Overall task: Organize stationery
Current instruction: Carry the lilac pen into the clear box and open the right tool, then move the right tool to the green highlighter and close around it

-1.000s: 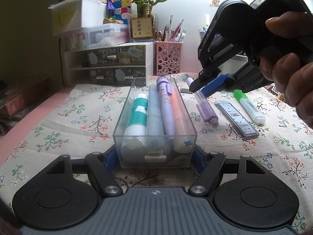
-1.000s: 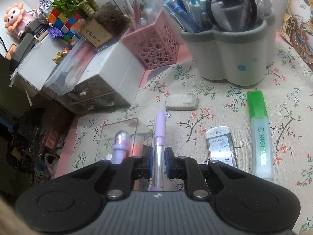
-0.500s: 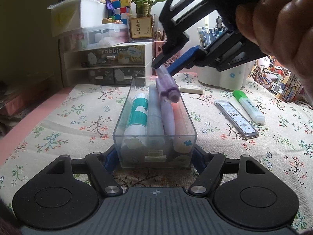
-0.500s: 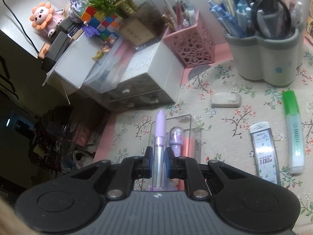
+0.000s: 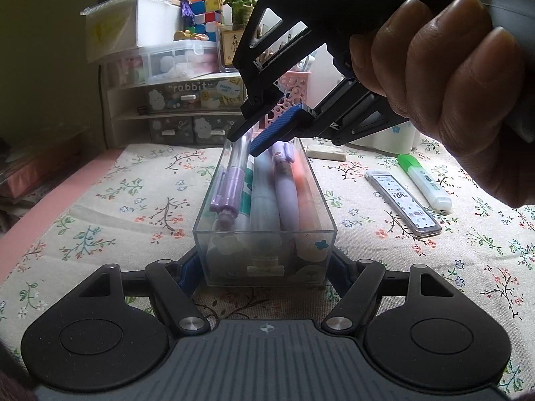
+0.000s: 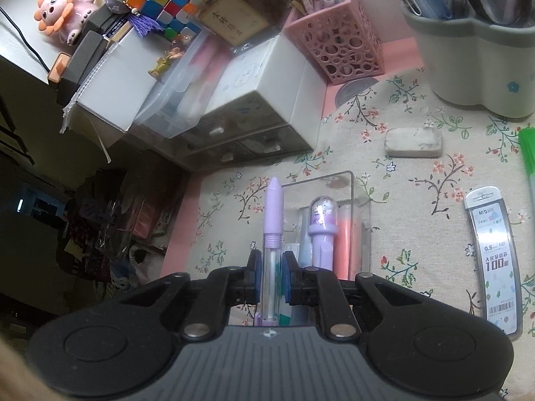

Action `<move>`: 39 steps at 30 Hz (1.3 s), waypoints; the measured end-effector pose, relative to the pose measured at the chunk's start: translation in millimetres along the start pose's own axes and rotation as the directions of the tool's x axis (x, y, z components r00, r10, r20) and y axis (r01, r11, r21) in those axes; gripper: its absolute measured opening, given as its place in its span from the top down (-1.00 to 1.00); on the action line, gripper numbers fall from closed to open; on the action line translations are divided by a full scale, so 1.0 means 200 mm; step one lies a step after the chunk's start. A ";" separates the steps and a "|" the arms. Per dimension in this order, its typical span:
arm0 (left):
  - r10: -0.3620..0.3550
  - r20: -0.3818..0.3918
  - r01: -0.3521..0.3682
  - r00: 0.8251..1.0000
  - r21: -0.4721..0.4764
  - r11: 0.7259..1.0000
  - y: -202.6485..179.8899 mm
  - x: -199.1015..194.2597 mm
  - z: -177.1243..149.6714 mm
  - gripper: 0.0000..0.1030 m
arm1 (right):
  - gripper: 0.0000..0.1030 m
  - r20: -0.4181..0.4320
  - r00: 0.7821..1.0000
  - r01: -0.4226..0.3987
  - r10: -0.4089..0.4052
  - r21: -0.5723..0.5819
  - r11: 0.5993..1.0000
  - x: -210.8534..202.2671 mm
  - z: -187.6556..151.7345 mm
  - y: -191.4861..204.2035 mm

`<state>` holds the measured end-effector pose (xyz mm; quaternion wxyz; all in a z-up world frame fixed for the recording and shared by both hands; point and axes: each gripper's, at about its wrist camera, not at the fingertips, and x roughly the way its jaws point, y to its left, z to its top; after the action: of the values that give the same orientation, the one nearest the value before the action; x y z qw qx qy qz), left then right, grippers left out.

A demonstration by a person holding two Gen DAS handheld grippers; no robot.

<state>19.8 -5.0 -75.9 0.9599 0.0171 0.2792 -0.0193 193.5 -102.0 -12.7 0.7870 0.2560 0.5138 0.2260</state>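
My right hand-held gripper [image 6: 270, 279] is clamped on a lilac pen [image 6: 272, 230] with a clear barrel, its blue pads pressed to either side of the barrel. The pen's pointed end sticks out ahead of the fingers; seen from my left wrist, it hangs tilted over the left edge of the clear plastic tray [image 5: 264, 234], its lower end down inside the tray. My left hand-held gripper [image 5: 264, 267] is closed on the near end of that same tray, one finger against each side wall, pinning it to the surface [image 5: 100, 207] with its floral cloth.

The tray holds four things lying lengthwise: a white-and-teal tube, a pale blue one, a lilac pen with a figure cap [image 6: 321, 220] and an orange marker [image 6: 347, 234].

Loose on the cloth to the right lie one pencil-lead case [image 5: 403, 204], one green highlighter [image 5: 424, 180] and one eraser [image 6: 414, 137].

At the back stand one pink perforated pen holder [image 6: 341, 33] with pens in it and one grey-white flower-shaped pot [image 6: 474, 53] packed with blue pens and a magnifier.
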 end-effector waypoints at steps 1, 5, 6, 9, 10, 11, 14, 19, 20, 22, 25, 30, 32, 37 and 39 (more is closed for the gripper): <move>0.000 0.000 0.000 1.000 0.000 1.000 0.00 0.00 0.00 -0.40 | 0.77 -0.005 1.000 -0.006 0.006 0.003 1.000 0.00 0.00 0.00; 0.000 0.000 0.000 1.000 0.000 1.000 0.00 0.00 0.00 -0.40 | 0.77 -0.010 1.000 -0.007 0.007 -0.012 1.000 0.02 -0.01 0.02; 0.000 0.000 0.000 1.000 0.000 1.000 0.00 0.00 0.00 -0.40 | 0.77 -0.014 1.000 -0.009 0.009 -0.010 1.000 0.02 -0.02 0.01; 0.000 0.000 0.000 1.000 0.000 1.000 0.00 0.00 0.00 -0.40 | 0.75 -0.022 1.000 -0.010 0.010 -0.007 1.000 0.03 -0.03 0.01; 0.000 0.000 0.000 1.000 0.000 1.000 0.00 0.00 0.00 -0.40 | 0.75 -0.023 1.000 -0.007 0.007 -0.003 1.000 0.03 -0.03 0.00; -0.001 0.000 0.001 1.000 -0.001 1.000 0.00 0.00 0.00 -0.40 | 0.74 -0.019 1.000 -0.004 0.004 0.002 1.000 0.03 -0.03 0.00; -0.001 -0.001 0.001 1.000 -0.001 1.000 0.00 0.00 0.00 -0.40 | 0.71 -0.017 0.999 -0.043 0.044 0.019 0.999 0.02 -0.03 -0.04; -0.001 0.000 0.001 1.000 -0.001 1.000 0.00 0.00 0.00 -0.40 | 0.69 0.051 0.996 -0.076 0.075 0.030 0.997 -0.11 -0.01 -0.09; -0.001 -0.001 0.001 1.000 -0.001 1.000 0.00 0.00 0.00 -0.40 | 0.67 0.071 0.994 -0.080 0.078 0.032 0.996 -0.15 0.00 -0.11; -0.001 -0.001 0.001 1.000 -0.001 1.000 0.00 0.00 0.00 -0.40 | 0.54 0.124 0.990 -0.071 0.065 0.047 0.996 -0.24 0.02 -0.16; -0.001 -0.001 0.001 1.000 -0.001 1.000 0.00 0.00 0.00 -0.40 | 0.46 0.190 0.981 -0.046 0.032 0.070 0.996 -0.37 0.04 -0.26; -0.001 -0.001 0.001 1.000 -0.001 1.000 0.00 0.00 0.00 -0.40 | 0.34 0.282 0.948 0.107 -0.146 0.149 0.983 -0.55 0.04 -0.51; 0.000 -0.001 0.000 1.000 -0.001 1.000 0.00 0.00 0.00 -0.40 | 0.34 0.276 0.935 0.176 -0.223 0.186 0.967 -0.56 0.02 -0.61; 0.000 -0.001 0.000 1.000 0.000 1.000 0.00 0.00 0.00 -0.40 | 0.34 0.230 0.926 0.272 -0.298 0.138 0.952 -0.50 -0.05 -0.67; -0.001 -0.001 0.001 1.000 -0.001 1.000 0.00 0.00 0.00 -0.40 | 0.34 0.225 0.920 0.302 -0.321 0.118 0.946 -0.47 -0.06 -0.66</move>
<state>20.4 -5.3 -75.9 0.9598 0.0165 0.2796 -0.0195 160.5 -259.7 -35.8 0.8585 0.2283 0.4572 0.0440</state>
